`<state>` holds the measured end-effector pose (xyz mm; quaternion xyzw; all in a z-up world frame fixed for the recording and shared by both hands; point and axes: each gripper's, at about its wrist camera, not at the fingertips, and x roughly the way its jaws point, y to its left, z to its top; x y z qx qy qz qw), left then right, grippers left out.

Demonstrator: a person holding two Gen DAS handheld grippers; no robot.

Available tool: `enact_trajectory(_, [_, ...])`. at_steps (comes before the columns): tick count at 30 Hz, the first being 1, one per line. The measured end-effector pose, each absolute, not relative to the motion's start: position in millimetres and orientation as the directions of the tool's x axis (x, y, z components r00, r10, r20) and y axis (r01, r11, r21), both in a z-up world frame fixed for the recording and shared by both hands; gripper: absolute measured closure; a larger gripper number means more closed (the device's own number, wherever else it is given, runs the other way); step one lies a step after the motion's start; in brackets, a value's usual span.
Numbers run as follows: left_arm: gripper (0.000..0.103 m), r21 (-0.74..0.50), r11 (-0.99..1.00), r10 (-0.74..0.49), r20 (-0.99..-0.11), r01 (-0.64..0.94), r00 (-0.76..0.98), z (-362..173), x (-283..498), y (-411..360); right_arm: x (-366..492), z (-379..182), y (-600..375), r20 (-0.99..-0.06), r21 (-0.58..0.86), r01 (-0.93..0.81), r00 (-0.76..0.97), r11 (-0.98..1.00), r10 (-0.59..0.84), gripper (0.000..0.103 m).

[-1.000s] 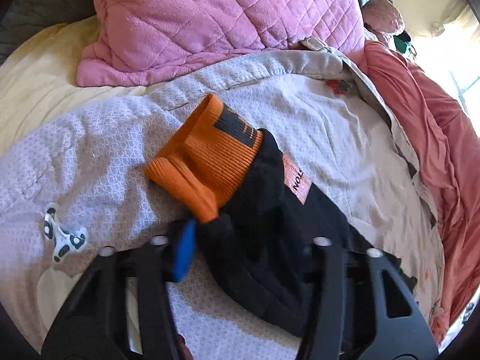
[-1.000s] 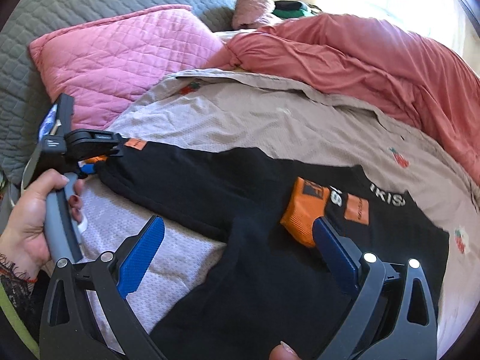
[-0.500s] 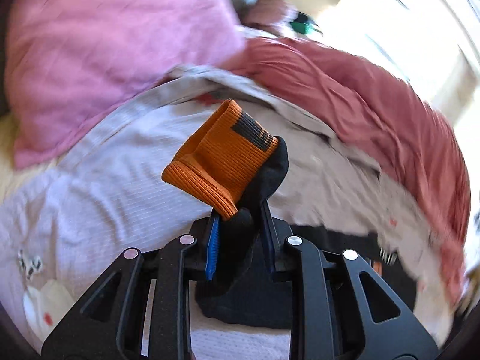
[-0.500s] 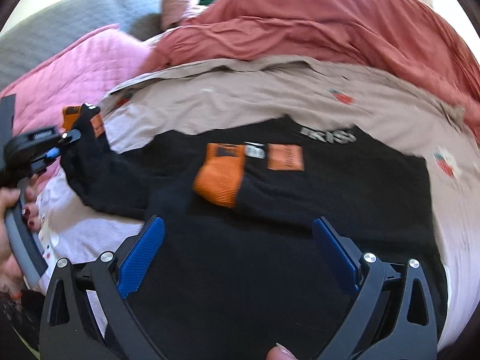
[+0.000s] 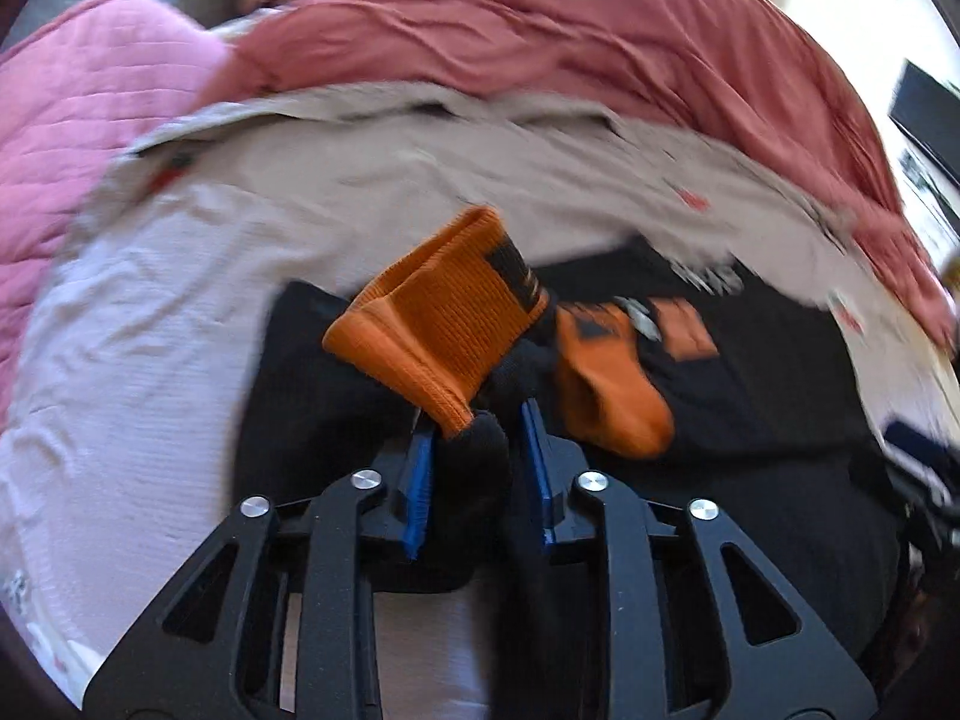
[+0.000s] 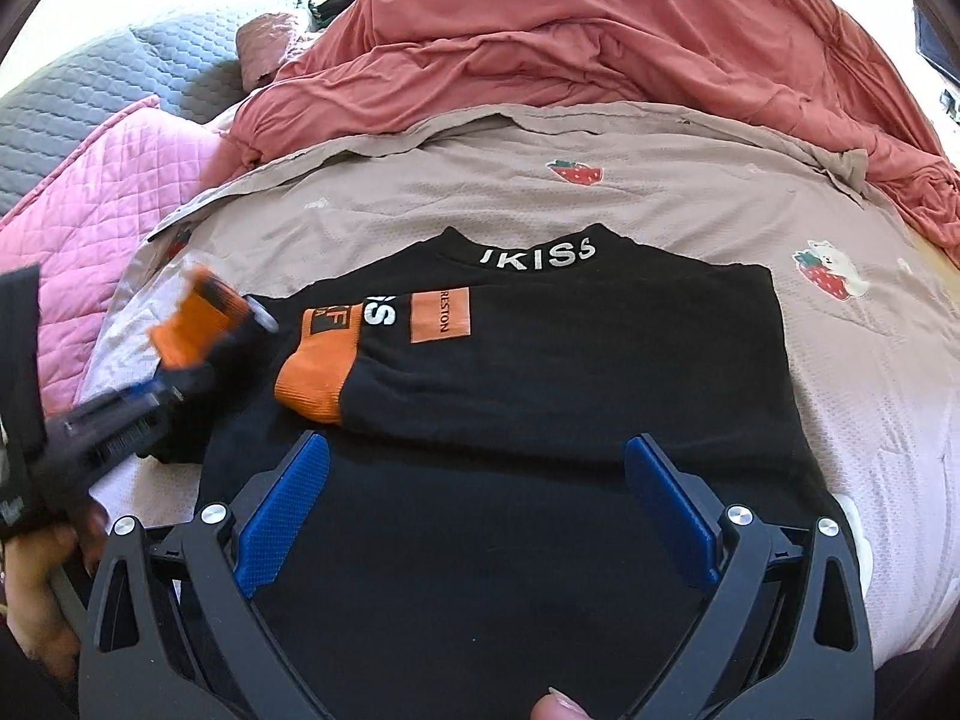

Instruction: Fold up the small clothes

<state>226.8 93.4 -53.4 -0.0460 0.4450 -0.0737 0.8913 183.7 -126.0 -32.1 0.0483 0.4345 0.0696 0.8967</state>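
Beige bedding with little strawberries covers the bed, with a pink quilt and a red blanket piled at the far side. Your black top lies flat right in front of the right tongs, neck away from you. One sleeve is already laid across its chest, with its orange cuff just past the right tongs' left blue pad.

The left tongs are squeezed tight on the black end of the other sleeve. Its orange cuff sticks up just past the tips, off the bed. That view is blurry, so I think the sleeve is mid-swing, but I can't be sure.

The right tongs are wide open and hold nothing. They hang low over the bottom half of the top.

The top is soft, light and floppy. It will bend wherever you let it. The cuff is thick and ribbed, so grab just behind it, like you do now.

Your left hand holds its tongs at the near left, pointing across the top toward the folded sleeve.
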Motion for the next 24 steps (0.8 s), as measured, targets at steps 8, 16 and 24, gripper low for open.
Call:
enact_trajectory(8, [0.075, -0.261, 0.944, -0.331, -0.758, 0.203, 0.563, -42, 220, 80, 189, -32, -131, -0.774, 0.147, -0.062, 0.614, 0.987, 0.154, 0.005])
enact_trajectory(16, [0.075, -0.36, 0.928, -0.345, -0.736, 0.095, 0.583, -34, 226, 119, 210, -36, -100, -0.789, 0.251, -0.102, 0.554, 0.963, 0.264, 0.005])
enact_trajectory(24, [0.066, -0.425, 0.905, -0.355, -0.712, 0.032, 0.606, -28, 228, 150, 231, -39, -76, -0.791, 0.354, -0.099, 0.499, 0.93, 0.354, 0.005])
